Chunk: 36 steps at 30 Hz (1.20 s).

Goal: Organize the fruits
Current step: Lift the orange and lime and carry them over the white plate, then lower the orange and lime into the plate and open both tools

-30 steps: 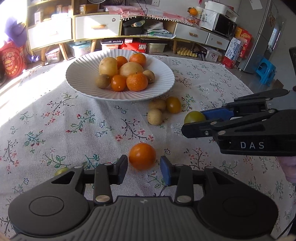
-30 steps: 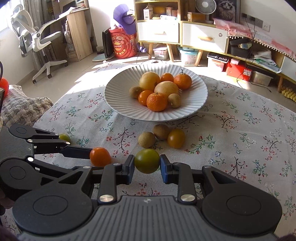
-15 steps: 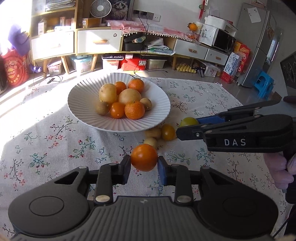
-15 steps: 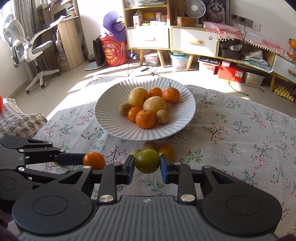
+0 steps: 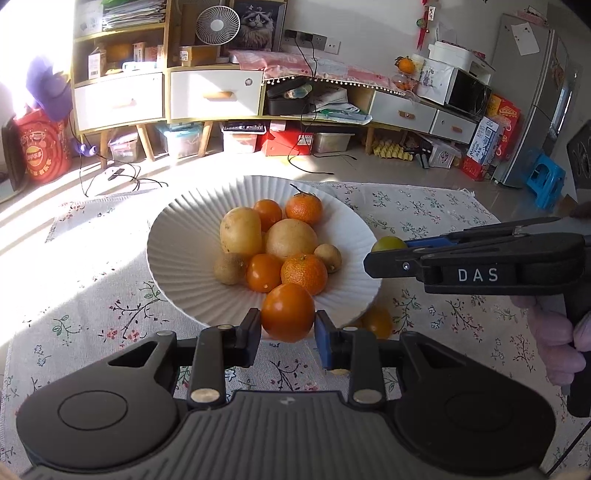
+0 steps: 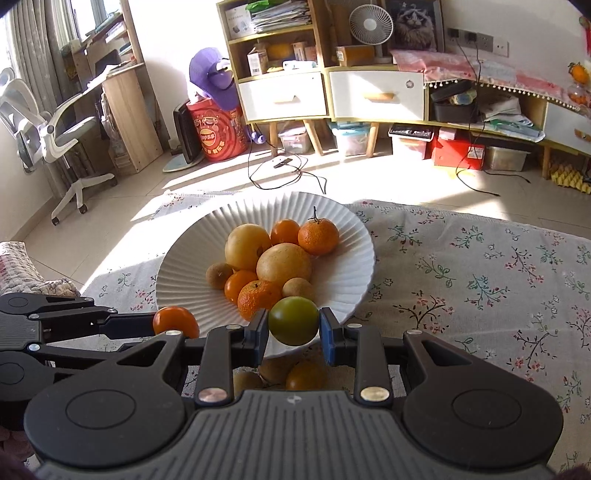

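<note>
Both fruits came up off the counter: my left gripper clamped the orange fruit, my right gripper the green fruit, over the plate rim.

- A lived-in home, a sitting room by the look of it.
- Low wooden sideboard with white drawers along the far wall, storage boxes pushed underneath.
- Small desk fan and a framed cat picture on top; shelves stuffed with papers and cartons.
- Microwave and tall fridge toward the right corner, blue plastic stool beside it.
- Office chair and wooden desk by the curtained window.
- Flowered cloth over the bench, white ribbed plate heaped with fruit.
- Cables trailing across a sunlit tiled floor.
</note>
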Available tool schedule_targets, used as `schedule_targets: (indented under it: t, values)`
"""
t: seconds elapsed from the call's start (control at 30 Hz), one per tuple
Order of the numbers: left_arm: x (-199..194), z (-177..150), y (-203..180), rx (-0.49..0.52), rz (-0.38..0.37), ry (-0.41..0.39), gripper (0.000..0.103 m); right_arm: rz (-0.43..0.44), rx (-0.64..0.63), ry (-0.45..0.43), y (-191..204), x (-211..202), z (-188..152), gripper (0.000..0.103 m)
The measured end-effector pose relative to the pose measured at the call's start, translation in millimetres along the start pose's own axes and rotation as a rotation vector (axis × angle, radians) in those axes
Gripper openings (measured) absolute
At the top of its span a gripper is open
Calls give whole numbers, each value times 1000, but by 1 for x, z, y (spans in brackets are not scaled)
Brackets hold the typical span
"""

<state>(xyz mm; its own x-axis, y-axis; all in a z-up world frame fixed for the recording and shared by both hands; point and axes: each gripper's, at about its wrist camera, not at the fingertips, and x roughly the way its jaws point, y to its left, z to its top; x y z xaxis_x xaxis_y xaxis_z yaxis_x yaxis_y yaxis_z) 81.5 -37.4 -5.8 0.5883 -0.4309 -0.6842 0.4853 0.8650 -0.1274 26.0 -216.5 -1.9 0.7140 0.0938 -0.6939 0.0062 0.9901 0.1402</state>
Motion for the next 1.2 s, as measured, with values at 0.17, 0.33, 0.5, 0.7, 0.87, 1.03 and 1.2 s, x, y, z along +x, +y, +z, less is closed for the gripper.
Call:
schedule_targets:
  t: [0.17, 0.33, 0.5, 0.7, 0.87, 1.03, 1.2]
  values:
    - [9, 7, 3, 14, -2, 8, 20, -3, 21, -8, -11, 15, 10, 26]
    - [14, 8, 6, 11, -4, 4, 19, 2, 46, -11, -19, 25, 13, 27]
    - [14, 8, 10, -10, -10, -9, 19, 20, 60, -19, -21, 33, 15, 27]
    - [15, 9, 7, 9, -7, -18, 24, 38, 87, -24, -24, 34, 16, 31]
    - [12, 12, 3, 48, -4, -21, 39, 45, 86, -27, -22, 30, 19, 46]
    - [5, 17, 3, 73, -8, -31, 61, 36, 84, -33, -21, 22, 21, 61]
    - [-5, 17, 6, 77, 7, -28, 74, 18, 86, -33, -17, 10, 20, 75]
